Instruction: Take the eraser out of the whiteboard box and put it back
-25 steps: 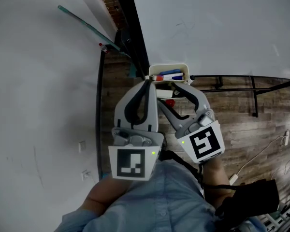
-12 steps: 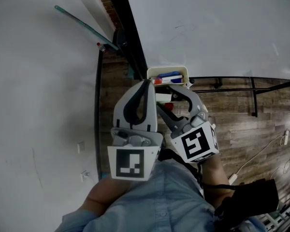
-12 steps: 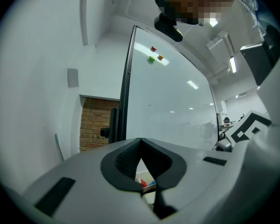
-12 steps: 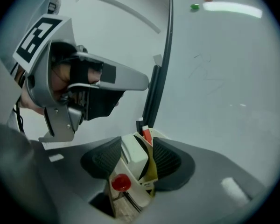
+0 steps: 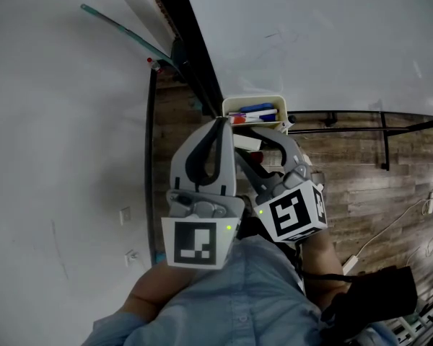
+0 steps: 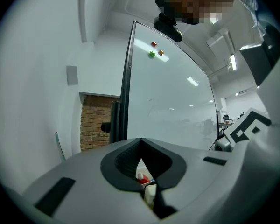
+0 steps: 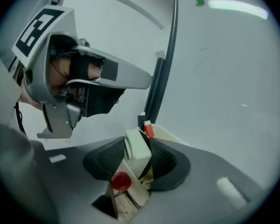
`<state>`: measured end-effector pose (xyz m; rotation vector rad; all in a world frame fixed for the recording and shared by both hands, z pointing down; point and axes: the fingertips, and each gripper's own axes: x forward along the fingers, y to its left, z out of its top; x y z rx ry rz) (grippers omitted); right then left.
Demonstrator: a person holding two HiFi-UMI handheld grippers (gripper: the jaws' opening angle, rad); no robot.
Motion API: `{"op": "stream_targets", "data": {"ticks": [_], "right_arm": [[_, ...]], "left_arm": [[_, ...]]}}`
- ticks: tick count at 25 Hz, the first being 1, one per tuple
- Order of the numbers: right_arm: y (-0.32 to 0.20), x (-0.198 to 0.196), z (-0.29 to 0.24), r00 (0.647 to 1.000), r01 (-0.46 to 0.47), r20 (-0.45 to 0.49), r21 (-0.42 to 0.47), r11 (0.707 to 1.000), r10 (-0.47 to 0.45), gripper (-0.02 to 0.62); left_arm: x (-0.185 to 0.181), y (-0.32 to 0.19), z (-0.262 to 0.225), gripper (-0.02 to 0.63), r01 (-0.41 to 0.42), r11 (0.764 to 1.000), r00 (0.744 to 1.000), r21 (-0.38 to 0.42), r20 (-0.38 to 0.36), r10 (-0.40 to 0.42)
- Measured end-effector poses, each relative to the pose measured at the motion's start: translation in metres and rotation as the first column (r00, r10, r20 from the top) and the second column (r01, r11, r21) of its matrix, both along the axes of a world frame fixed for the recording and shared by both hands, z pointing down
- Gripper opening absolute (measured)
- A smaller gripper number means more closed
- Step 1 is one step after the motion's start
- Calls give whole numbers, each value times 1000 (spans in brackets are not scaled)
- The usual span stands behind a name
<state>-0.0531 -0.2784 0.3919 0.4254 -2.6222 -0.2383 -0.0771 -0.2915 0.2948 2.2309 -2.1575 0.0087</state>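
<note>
The cream whiteboard box (image 5: 254,100) hangs at the board's lower edge, with blue and red markers (image 5: 257,112) in it. Just below the box, my right gripper (image 5: 258,150) has the white eraser (image 5: 246,144) between its jaws. In the right gripper view the eraser (image 7: 137,149), with a red knob (image 7: 121,181) on it, stands between both pads of my right gripper (image 7: 139,158). The jaws are closing on it and the pads touch its sides. My left gripper (image 5: 220,124) is shut and holds nothing, close beside the right one, pointing at the box.
The whiteboard (image 5: 332,34) fills the upper right, with its black frame post (image 5: 198,56) running down to the box. A white wall (image 5: 58,135) lies to the left. Below are a wooden floor (image 5: 375,186), the board's black stand bars (image 5: 346,114) and a white cable (image 5: 393,229).
My right gripper has sunk a little and drawn back toward me with the eraser; the red knob is now hidden in the head view. The left gripper has stayed put.
</note>
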Motion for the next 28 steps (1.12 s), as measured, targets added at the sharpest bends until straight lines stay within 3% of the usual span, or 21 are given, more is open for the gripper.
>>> {"op": "stream_targets", "data": {"ticks": [3,14,23,28], "right_arm": [[0,1,-7,1000,-10,18,-23,1000,11,155],[6,19,-57,985,-112,132,17,994,109,146],[25,46,-121,935,-181,311,16,983,167,143],[39,60,-144,915,-198,364,32,980,173,141]], "left_arm": [[-2,4,-4,5,-1,1000,1000,7,5,1],[-3,33,-26,5,-12,997,1000,72,12,11],[4,61,-54,5,-17,988,999,153,41,10],[10,79,-65,5,-15,983,998,180,56,5]]}}
